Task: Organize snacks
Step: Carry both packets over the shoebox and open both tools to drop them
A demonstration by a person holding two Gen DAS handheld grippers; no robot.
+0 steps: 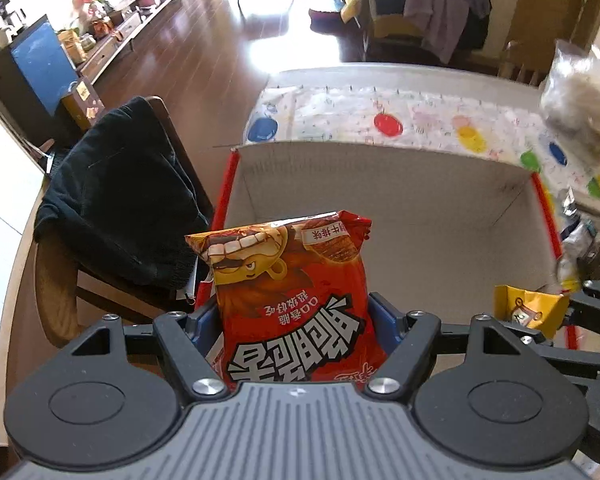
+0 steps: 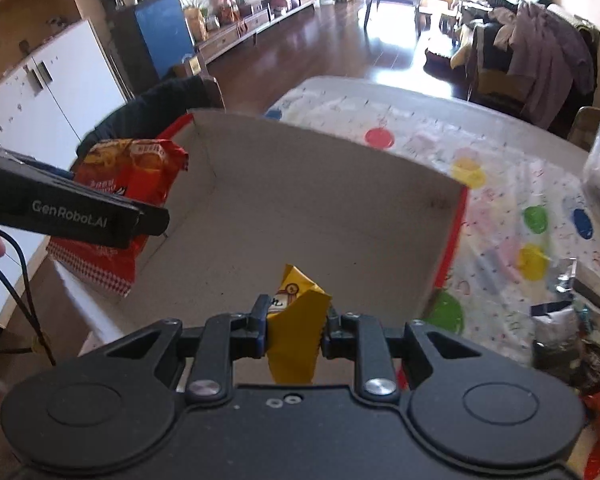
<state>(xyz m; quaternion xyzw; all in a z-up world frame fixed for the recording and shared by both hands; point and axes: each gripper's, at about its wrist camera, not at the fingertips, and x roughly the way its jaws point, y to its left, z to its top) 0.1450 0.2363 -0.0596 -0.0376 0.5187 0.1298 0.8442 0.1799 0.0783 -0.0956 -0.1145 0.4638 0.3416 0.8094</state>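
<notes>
My left gripper (image 1: 296, 320) is shut on a red snack bag (image 1: 292, 280) with a cartoon face, held upright over the near left edge of an open cardboard box (image 1: 380, 184). The bag also shows in the right wrist view (image 2: 132, 168), with the left gripper (image 2: 100, 216) at the box's left wall. My right gripper (image 2: 294, 320) is shut on a small yellow snack packet (image 2: 296, 320) above the box's near edge (image 2: 300, 200). The packet also shows in the left wrist view (image 1: 528, 310). The box interior looks bare.
The box sits on a table covered by a white cloth with coloured dots (image 1: 388, 124). More snack packets (image 2: 560, 328) lie at the right of the box. A clear plastic bag (image 1: 580, 100) stands at far right. A chair with a black garment (image 1: 120, 208) stands left of the table.
</notes>
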